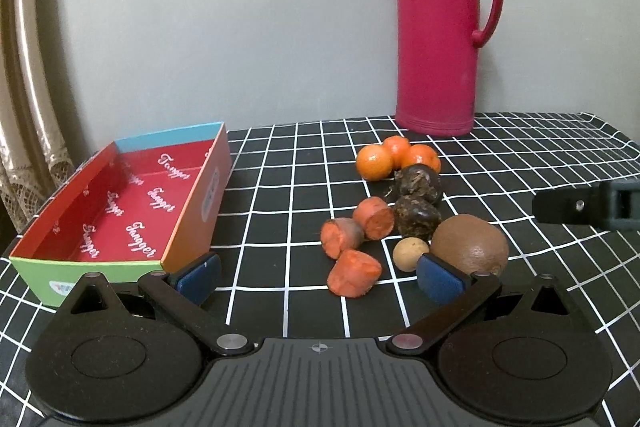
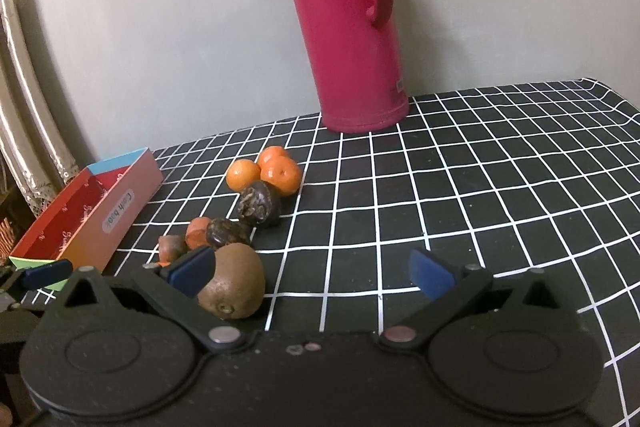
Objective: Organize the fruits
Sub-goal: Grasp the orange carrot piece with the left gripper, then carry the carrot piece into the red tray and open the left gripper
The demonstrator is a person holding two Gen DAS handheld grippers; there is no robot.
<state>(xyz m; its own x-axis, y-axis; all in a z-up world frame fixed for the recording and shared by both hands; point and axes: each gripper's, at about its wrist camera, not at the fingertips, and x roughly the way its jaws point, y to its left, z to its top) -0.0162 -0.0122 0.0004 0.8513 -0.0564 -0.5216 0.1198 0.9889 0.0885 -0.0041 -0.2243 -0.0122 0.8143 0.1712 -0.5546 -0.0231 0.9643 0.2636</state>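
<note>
A pile of produce lies on the checked cloth: three mandarins (image 1: 396, 157), two dark water chestnuts (image 1: 418, 197), three orange carrot chunks (image 1: 354, 247), a small tan round fruit (image 1: 411, 253) and a brown kiwi (image 1: 470, 245). An open red cardboard box (image 1: 120, 211) stands at the left and looks empty. My left gripper (image 1: 318, 273) is open, low over the cloth, just in front of the carrot chunks. My right gripper (image 2: 312, 273) is open; its left pad (image 2: 192, 269) is beside the kiwi (image 2: 234, 283). The mandarins (image 2: 266, 173) and the box (image 2: 88, 219) show there too.
A tall pink thermos (image 1: 438, 23) stands at the back by the wall, also in the right wrist view (image 2: 344, 23). The black checked tablecloth (image 2: 480, 187) covers the table. A curtain (image 1: 24, 107) hangs at the left. The right gripper's finger (image 1: 568, 205) shows at the right edge.
</note>
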